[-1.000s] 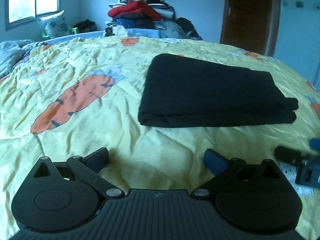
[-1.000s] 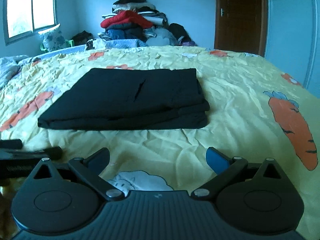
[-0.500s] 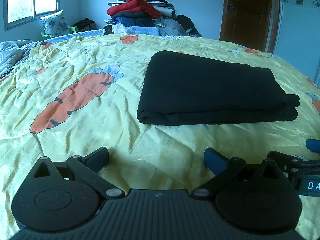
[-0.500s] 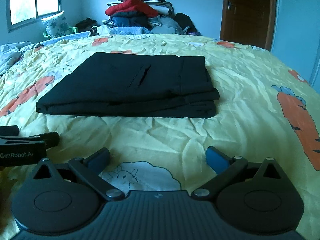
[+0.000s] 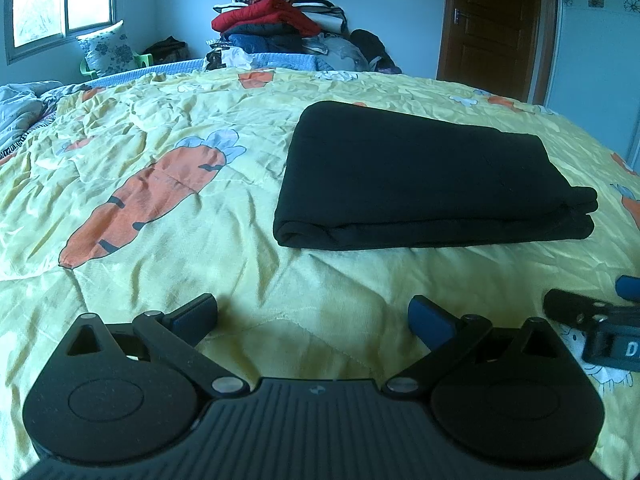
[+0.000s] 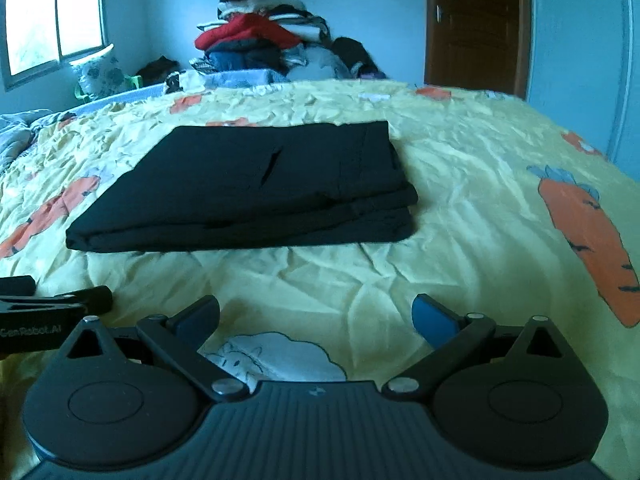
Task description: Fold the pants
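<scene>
The left gripper has its two blue-padded black fingers spread wide, with nothing between them; they hang just over the wrinkled yellow bedspread with orange carrot prints and hold nothing. The right gripper is the same: its blue-padded fingers are spread wide and empty, above a white sheep-like print on the bedspread. Each gripper shows at the edge of the other's view, the right gripper at the right margin of the left wrist view, the left gripper at the left margin of the right wrist view, low and near the bedspread.

The folded black fabric pants lie flat on the bed, ahead of both grippers and apart from them, touched by neither. They form a neat rectangular stack of several layers; the folded edge on the left side is rounded and smooth, while the layered ends sit stepped at the right near corner. In the right wrist view a slit pocket opening shows on the top layer of the pants. The near edge runs straight across the bedspread.

Beyond the bed a tall pile of mixed clothes with a red garment stands against the far wall.
</scene>
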A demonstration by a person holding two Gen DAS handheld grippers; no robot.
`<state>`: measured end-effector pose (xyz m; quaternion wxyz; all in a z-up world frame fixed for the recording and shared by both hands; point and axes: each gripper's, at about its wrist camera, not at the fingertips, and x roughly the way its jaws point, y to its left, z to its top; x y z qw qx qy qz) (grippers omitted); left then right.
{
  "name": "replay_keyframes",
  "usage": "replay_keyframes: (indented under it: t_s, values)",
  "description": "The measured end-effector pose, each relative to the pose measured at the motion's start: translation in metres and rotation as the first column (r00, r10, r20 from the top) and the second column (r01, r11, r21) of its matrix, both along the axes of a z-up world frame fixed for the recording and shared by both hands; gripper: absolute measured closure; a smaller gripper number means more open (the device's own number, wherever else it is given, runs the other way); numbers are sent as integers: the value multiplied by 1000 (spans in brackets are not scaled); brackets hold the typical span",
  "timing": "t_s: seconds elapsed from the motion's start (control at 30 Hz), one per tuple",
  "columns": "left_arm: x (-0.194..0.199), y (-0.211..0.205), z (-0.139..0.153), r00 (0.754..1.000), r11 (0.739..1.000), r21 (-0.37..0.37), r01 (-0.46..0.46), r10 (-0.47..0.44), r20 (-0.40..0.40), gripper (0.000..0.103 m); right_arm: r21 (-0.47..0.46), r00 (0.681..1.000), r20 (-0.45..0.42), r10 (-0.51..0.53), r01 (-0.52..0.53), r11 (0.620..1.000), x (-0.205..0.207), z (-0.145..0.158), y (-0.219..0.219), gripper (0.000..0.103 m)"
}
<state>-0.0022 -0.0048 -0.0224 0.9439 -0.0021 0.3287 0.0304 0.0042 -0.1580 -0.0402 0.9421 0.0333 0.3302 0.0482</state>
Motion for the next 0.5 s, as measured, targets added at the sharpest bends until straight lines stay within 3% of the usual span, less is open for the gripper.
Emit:
replay_keyframes:
  t_s: [0.13,0.5]
  values:
    - [0,0,0,1000,1000,0,0,0,0,0,-46,1000,-10,20,-21,999,0,-1,7,0]
    - [0,0,0,1000,1000,0,0,0,0,0,-38,1000,-9,21,-21,999,-1,0,8,0]
